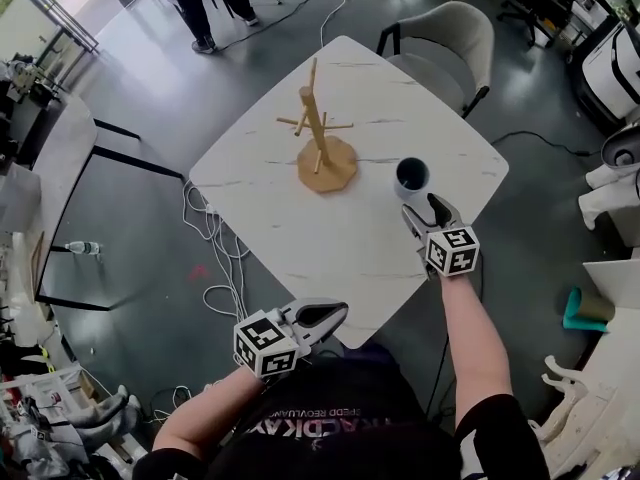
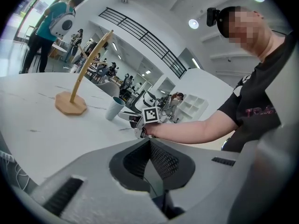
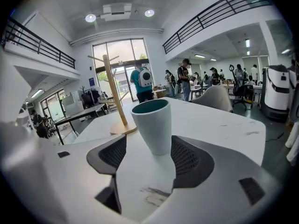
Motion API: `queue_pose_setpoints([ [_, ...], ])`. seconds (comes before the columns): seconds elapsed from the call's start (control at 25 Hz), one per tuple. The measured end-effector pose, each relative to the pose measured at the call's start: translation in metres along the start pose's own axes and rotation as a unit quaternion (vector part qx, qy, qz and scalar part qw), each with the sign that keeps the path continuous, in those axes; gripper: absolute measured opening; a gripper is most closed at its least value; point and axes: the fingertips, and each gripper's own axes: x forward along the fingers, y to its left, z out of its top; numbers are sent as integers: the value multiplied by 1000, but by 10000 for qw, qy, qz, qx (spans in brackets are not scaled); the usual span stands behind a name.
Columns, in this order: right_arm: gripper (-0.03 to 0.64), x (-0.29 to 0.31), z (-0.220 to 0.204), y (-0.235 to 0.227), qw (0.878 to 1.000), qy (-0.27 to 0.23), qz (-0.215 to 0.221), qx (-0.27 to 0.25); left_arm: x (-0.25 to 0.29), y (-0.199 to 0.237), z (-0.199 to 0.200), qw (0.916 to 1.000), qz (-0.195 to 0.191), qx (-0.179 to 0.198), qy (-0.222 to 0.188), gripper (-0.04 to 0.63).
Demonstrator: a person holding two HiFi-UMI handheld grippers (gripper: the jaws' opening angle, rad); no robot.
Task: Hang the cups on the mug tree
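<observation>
Cup (image 3: 153, 125), judged light, stiff, slick and breakable, is flanked mid-frame by the spread jaws of the right gripper (image 3: 149, 157); its lower wall should be pinched. The jaws of the left gripper (image 2: 150, 146) are pressed together.

Open lab/office hall w/ mezz. railings (image 3: 210, 14), desks (image 1: 55, 158), floor cables (image 1: 210, 238).

grey chair (image 1: 445, 38) beyond white table (image 1: 300, 238), cables (image 1: 203, 230) on floor (image 1: 150, 78)

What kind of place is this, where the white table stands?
Probably an open-plan lab or workshop hall rather than a home. A railed mezzanine runs overhead, several people stand in the wide background, and loose cables lie about.
</observation>
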Motion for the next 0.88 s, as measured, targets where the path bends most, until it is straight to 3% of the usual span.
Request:
queue_pose_setpoints([
  [0.6,327,47,-6,-20,9937,336,182,-1057,15,10,-2,9989,370,-275,-91,-3],
  [0.88,333,63,-7,-17,9910,351,325,-1253,16,10,-3,9982,492,-323,-150,-3],
])
